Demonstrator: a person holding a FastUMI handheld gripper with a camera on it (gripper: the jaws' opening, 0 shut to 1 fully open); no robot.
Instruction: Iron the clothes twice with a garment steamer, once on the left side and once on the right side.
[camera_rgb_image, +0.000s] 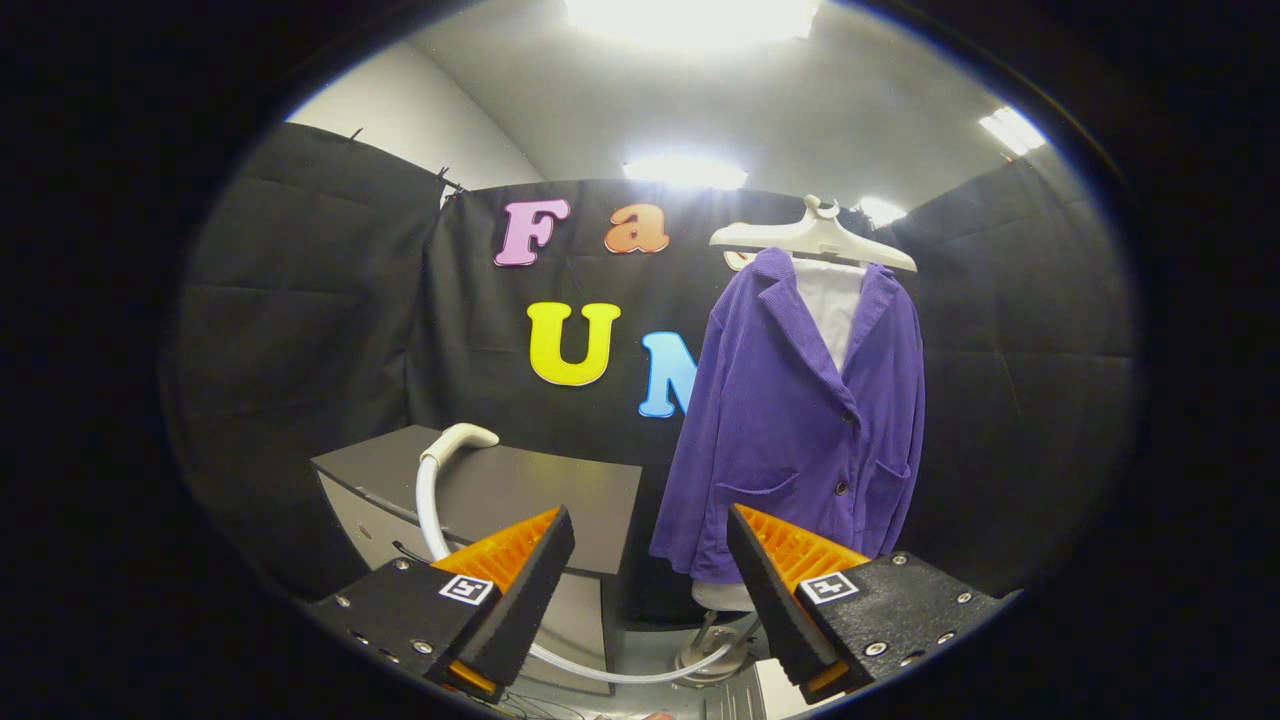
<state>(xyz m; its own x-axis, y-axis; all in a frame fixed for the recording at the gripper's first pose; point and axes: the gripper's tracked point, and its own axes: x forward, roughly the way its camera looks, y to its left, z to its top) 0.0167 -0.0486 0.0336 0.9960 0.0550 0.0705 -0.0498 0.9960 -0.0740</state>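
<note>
Tool (650, 560) hanging wide apart, gripping nothing. Steamer head (462, 438) resting on the tabletop (530, 490) around 11 o'clock off the fingers, hose (432, 510) trailing down; purple jacket (800, 420) hanging beyond at 1 o'clock.

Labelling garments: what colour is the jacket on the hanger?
Purple jacket, white lining at the collar; clearest in the gripper view, beyond the open fingers.

You have one purple jacket (800, 420), one white hanger (812, 236), one white steamer hose (432, 500), one tabletop (520, 490), and two fingers (520, 570) spread apart, gripping nothing.
</note>
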